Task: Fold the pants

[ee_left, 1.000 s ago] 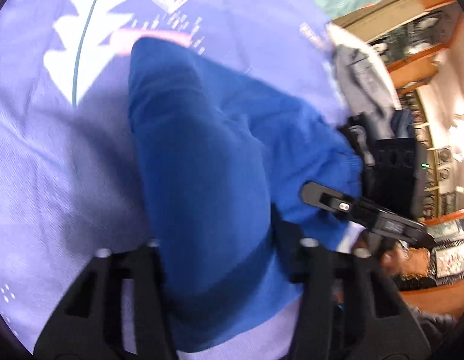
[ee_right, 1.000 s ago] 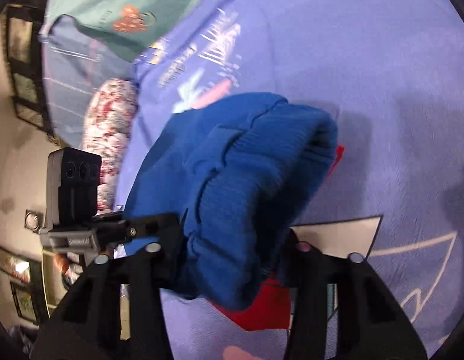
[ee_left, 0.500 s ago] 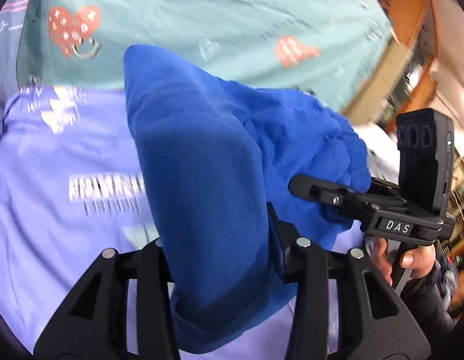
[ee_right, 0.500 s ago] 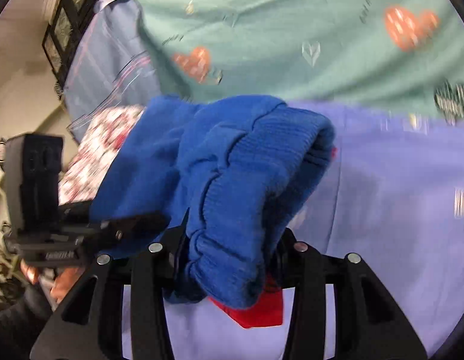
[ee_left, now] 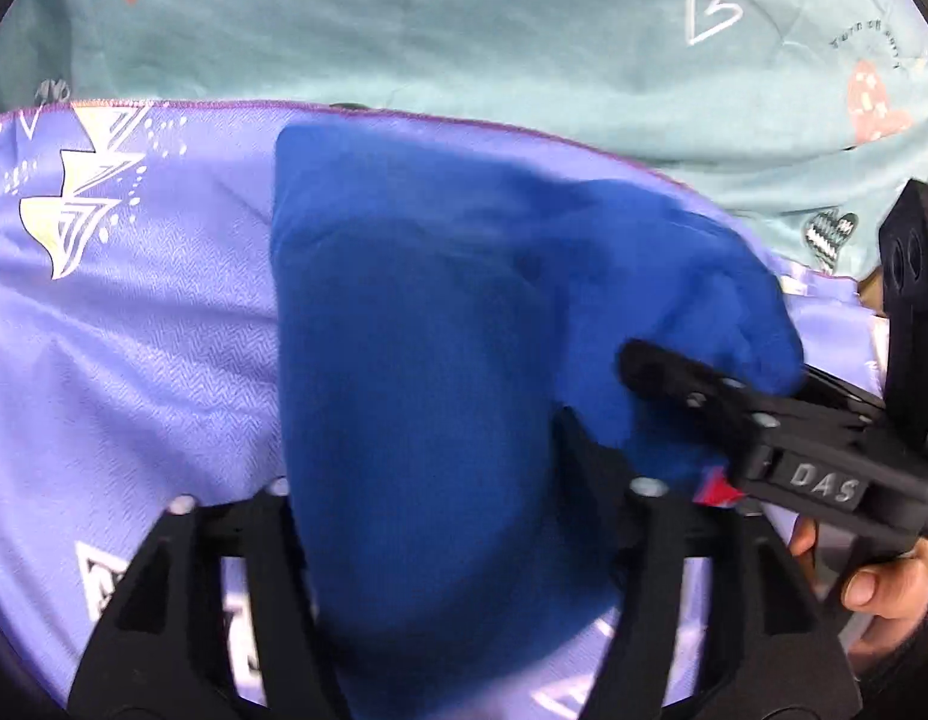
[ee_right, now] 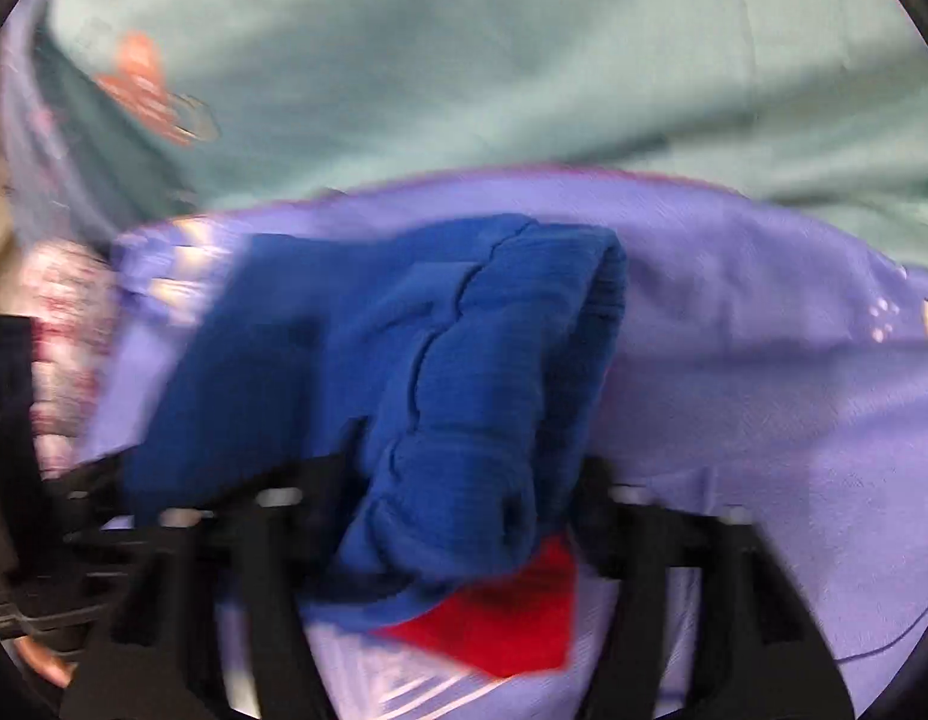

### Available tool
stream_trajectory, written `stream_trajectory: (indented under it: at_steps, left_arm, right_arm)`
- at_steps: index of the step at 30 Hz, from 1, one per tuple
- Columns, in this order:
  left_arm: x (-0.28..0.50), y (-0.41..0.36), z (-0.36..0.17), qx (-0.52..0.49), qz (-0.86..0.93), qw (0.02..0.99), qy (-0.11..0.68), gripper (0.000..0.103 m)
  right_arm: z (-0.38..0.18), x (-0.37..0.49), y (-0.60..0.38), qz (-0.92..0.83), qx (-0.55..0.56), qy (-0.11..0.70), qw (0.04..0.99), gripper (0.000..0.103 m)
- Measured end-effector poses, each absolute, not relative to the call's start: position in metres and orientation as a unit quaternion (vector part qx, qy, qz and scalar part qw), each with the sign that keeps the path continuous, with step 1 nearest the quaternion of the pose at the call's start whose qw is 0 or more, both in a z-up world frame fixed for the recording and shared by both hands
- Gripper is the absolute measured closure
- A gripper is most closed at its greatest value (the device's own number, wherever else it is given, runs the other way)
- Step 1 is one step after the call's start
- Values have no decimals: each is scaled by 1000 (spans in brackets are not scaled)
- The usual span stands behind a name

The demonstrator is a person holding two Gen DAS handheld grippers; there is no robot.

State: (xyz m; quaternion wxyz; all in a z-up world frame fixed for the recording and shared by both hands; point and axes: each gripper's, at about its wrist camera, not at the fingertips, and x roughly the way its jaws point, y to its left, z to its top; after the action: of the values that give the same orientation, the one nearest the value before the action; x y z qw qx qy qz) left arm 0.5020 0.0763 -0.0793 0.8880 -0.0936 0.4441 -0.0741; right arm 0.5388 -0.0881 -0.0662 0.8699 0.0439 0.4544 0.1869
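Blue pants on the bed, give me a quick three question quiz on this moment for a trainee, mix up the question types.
1. True or false: the blue pants lie between the fingers of the left gripper.
2. Which cloth is directly under the pants: A the purple sheet, B the teal sheet?
3. Fill in: the patch beside the pants at the right gripper is ___.

Key: 1 true; 2 A; 3 red.
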Motion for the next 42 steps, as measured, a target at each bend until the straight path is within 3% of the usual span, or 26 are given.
stream_trajectory:
  at_steps: [1, 5, 10, 17, 27, 42]
  left_arm:
    - [500, 77, -81, -86, -57, 893, 439, 2]
    - [495, 79, -79, -74, -26, 899, 431, 2]
    - [455, 72, -50, -65, 0, 908, 414, 2]
    - [322, 56, -8, -34, 29, 936, 348, 2]
    - [207, 48, -15, -29, 52, 941, 333, 2]
    - [194, 50, -48, -26, 43, 940, 337, 2]
  right_arm:
    - [-72, 541, -93, 173, 53, 459, 870, 9]
    - [-70, 529, -104, 184, 55, 451, 872, 9]
    - [-27, 472, -126, 128, 73, 396, 906, 8]
    - [17, 349, -134, 90, 20, 314, 945, 3]
    - [12, 220, -125, 89, -57, 287, 952, 2]
    - [-23, 193, -145, 78, 31, 311, 947, 2]
